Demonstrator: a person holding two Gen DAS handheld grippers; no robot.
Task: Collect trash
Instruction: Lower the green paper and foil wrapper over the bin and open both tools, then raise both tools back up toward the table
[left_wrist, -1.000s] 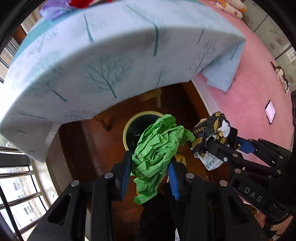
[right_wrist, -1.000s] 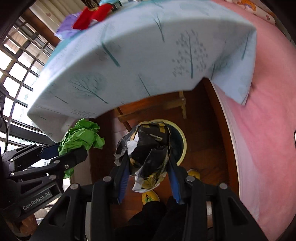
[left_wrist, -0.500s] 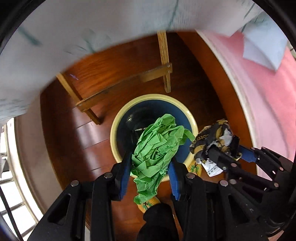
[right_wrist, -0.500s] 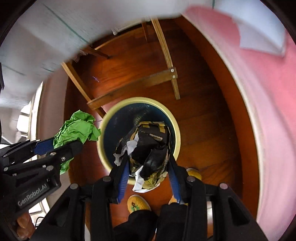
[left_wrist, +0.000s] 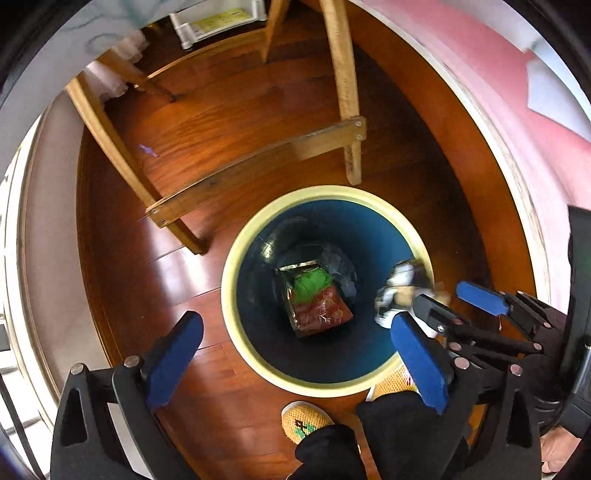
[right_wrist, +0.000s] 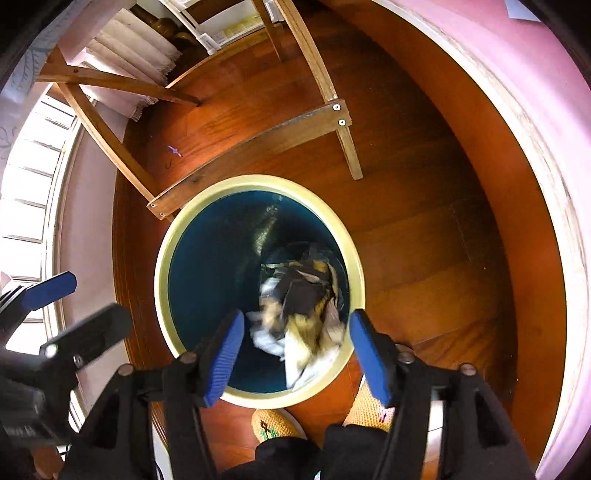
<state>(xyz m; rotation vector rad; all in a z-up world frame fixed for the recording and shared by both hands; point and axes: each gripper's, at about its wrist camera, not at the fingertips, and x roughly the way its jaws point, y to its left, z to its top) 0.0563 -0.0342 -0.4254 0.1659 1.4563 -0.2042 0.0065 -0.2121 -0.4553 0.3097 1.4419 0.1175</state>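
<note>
Below both grippers stands a round bin (left_wrist: 229, 280) with a cream rim and dark blue inside. My left gripper (left_wrist: 295, 354) hangs over it, its jaws opening wide with nothing between them. The crumpled green paper (left_wrist: 310, 282) lies at the bottom of the bin on a red wrapper (left_wrist: 321, 310). In the right wrist view my right gripper (right_wrist: 297, 354) is over the bin (right_wrist: 162, 288), jaws opening. The black, yellow and white wrapper (right_wrist: 303, 306) shows blurred between the pads, free of them and dropping. That wrapper (left_wrist: 400, 284) also shows in the left wrist view.
Wooden table legs with a crossbar (left_wrist: 258, 166) stand just behind the bin on the dark wood floor. A pink bed edge (left_wrist: 535, 129) curves along the right. A person's yellow slippers (left_wrist: 304, 421) are beside the bin's near rim. A small purple scrap (right_wrist: 174, 150) lies on the floor.
Both grippers came down from the table's edge to just over the bin. The left let go of the green paper, which fell in. The right jaws spread and the wrapper is falling.
</note>
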